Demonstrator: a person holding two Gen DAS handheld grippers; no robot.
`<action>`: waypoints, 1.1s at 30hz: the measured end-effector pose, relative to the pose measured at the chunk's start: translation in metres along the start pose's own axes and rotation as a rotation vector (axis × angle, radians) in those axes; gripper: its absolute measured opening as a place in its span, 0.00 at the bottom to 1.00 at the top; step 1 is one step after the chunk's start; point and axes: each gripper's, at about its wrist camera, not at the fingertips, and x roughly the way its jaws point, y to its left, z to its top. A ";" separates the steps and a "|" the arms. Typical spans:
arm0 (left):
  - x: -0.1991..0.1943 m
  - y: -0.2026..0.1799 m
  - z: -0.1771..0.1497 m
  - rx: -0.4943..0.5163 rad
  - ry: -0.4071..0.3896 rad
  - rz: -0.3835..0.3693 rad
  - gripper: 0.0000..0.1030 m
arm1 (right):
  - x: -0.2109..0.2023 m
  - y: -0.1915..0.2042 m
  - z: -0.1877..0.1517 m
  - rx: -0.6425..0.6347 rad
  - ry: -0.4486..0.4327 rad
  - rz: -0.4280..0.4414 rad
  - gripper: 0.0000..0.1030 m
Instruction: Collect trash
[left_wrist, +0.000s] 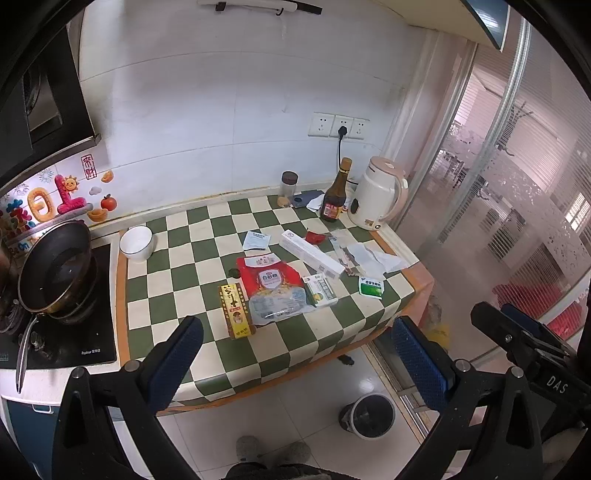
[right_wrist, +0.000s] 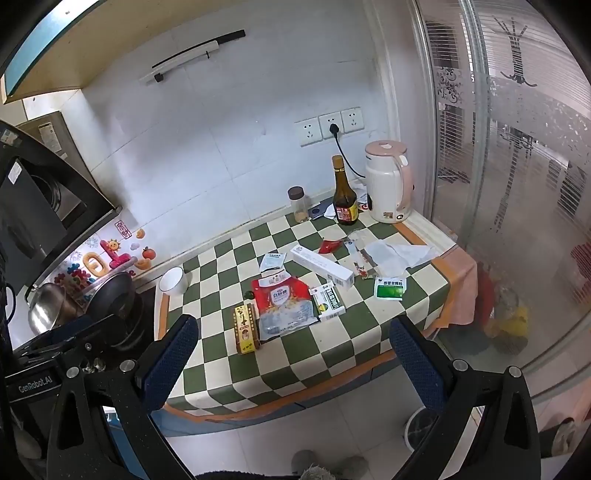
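Wrappers and boxes litter mid-frame on the checkered counter (left_wrist: 177, 266): a red sugar bag (left_wrist: 275, 291), a long white box (left_wrist: 312, 254), crumpled paper (left_wrist: 373, 256). Behind them stand a bottle (left_wrist: 336, 195) and kettle (left_wrist: 380, 194). A bin (left_wrist: 367, 415) sits lower right on the floor. Left tongs (left_wrist: 295, 360) and right tongs (right_wrist: 293, 363) gape wide, empty.

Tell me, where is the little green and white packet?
In both views the green and white packet lies on the checkered counter near its right front corner, just in front of the crumpled white paper and right of the small green box.
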 end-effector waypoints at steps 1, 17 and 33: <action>0.000 -0.001 -0.001 0.000 0.000 -0.001 1.00 | 0.001 -0.001 0.001 0.007 0.000 0.001 1.00; 0.000 0.001 -0.004 0.001 0.001 -0.005 1.00 | 0.002 0.000 -0.006 0.010 0.002 0.007 1.00; -0.004 0.005 -0.001 -0.009 -0.003 -0.024 1.00 | 0.002 0.006 -0.009 0.010 0.007 0.026 1.00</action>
